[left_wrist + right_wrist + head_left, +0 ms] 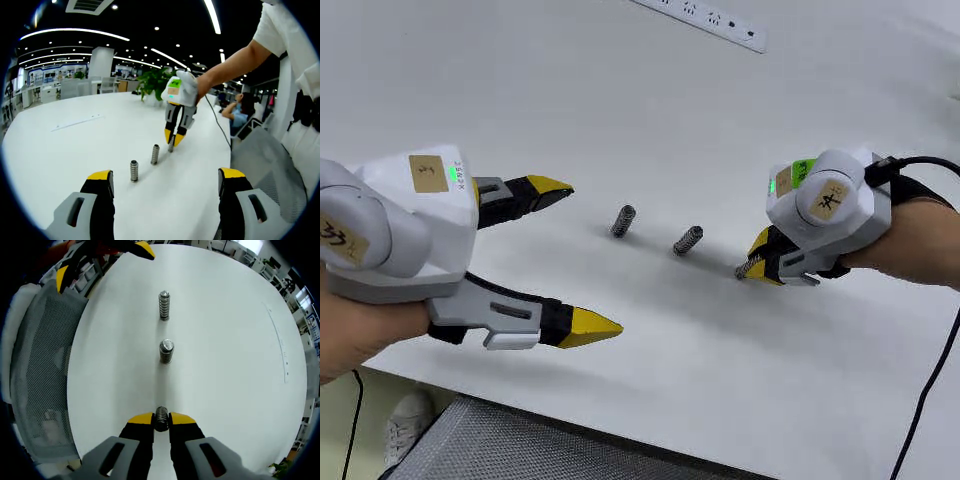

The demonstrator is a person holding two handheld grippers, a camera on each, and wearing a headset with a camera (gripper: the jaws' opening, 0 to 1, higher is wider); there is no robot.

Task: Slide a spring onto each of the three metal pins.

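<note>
Three springs on pins [167,345] are standing upright in a straight row on the white table [650,110]: near spring [134,170], middle spring [155,154], far spring [161,419]. The right gripper [161,421] is pinching the far spring between its yellow tips. The left gripper [165,175] is hovering short of the near spring, fingers spread wide. Bare tabletop is lying open around the row.

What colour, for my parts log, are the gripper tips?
Yellow, clearest on the left gripper, head view.

One spring [161,414] partly hidden between right tool [161,420] tips
</note>
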